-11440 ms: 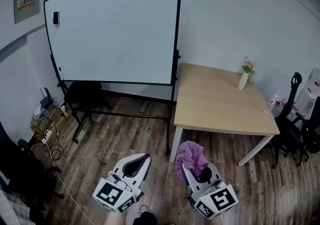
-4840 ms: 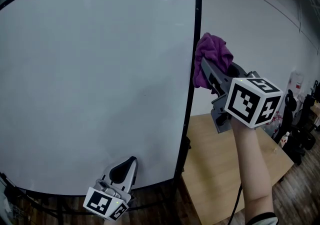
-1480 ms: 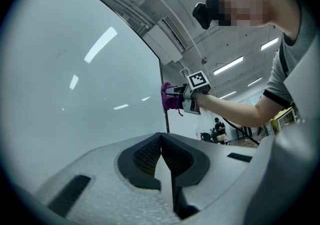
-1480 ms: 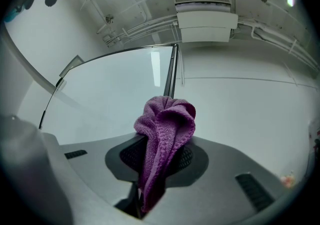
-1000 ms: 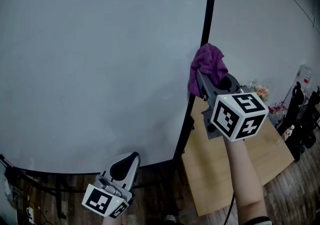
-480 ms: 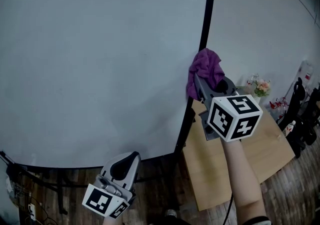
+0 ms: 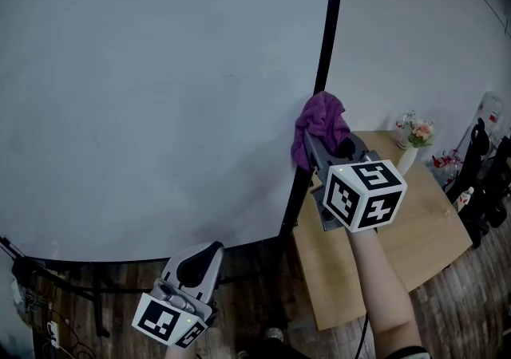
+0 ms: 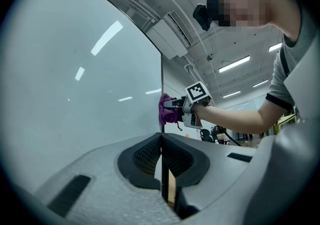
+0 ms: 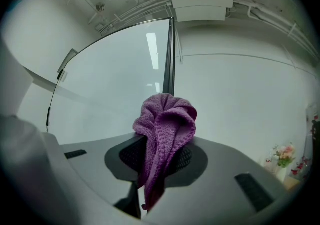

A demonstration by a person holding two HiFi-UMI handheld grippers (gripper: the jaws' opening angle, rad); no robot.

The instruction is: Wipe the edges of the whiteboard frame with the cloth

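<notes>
A large whiteboard [image 7: 160,94] with a thin black frame [image 7: 327,22] fills the head view. My right gripper [image 7: 318,144] is shut on a purple cloth [image 7: 317,120], and the cloth presses against the frame's right vertical edge about halfway down. In the right gripper view the cloth [image 9: 165,129] bunches between the jaws with the black frame [image 9: 169,54] rising behind it. My left gripper [image 7: 204,258] hangs low under the board's bottom edge, jaws closed together and empty. From the left gripper view the cloth [image 8: 167,109] shows touching the frame [image 8: 161,89].
A light wooden table [image 7: 383,230] stands right of the board, with a small vase of flowers [image 7: 413,138] on it. Dark chairs [image 7: 483,174] sit at the far right. The board's black stand [image 7: 48,286] and cables are at the lower left, above a wooden floor.
My right gripper has slid the purple cloth down the right edge of the frame, from near the top corner to about mid-height. The left gripper has stayed put.
</notes>
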